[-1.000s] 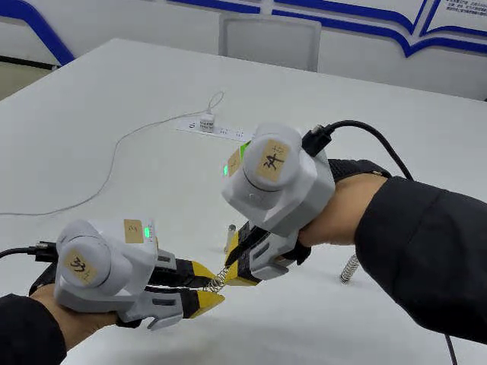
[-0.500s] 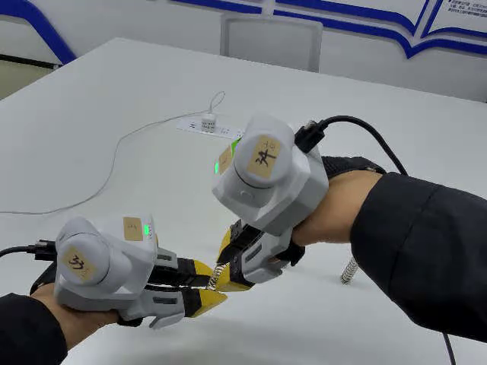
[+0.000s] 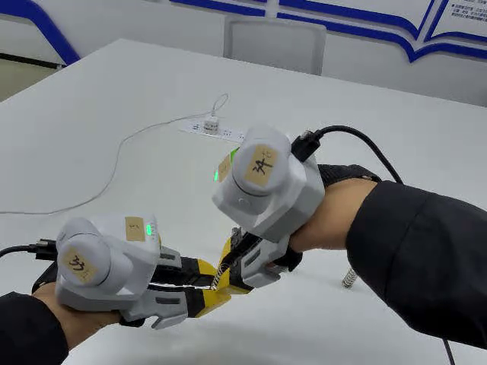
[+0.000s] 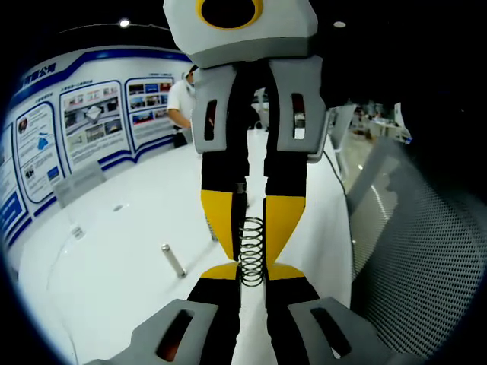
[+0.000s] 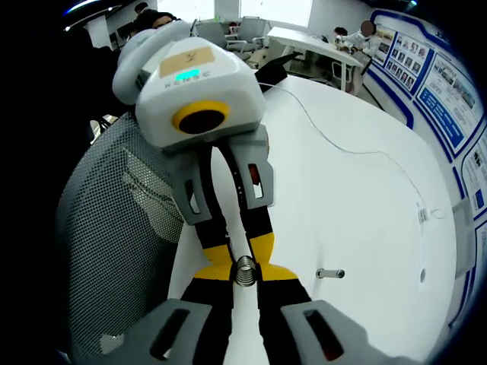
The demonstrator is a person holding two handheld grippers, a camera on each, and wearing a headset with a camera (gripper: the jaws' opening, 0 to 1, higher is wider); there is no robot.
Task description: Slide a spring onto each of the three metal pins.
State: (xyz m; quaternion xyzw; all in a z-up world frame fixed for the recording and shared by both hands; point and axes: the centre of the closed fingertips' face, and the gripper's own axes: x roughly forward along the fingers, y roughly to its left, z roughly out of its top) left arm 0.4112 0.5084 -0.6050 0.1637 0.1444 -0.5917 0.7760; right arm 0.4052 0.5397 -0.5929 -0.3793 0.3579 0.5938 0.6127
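Lower left, head view: left gripper (image 3: 213,284), jaws clenched on one end of spring (image 3: 221,274) | centre: spring bridges both pairs of yellow tips, above table (image 3: 114,91) | right gripper (image 3: 230,271), jaws clamped on its other end | right: second spring (image 3: 350,277) lying on table | right gripper view, right of centre: pin (image 5: 330,273) lying flat

Sticker (image 3: 77,265) on left gripper (image 3: 213,285), sticker (image 3: 262,164) on right gripper (image 3: 230,275); scrawls illegible

A wide white table (image 3: 91,114) stood before a white wall (image 3: 137,19) striped blue; a grey chair (image 3: 274,42) sat at its far edge, display boards (image 4: 84,114) beyond
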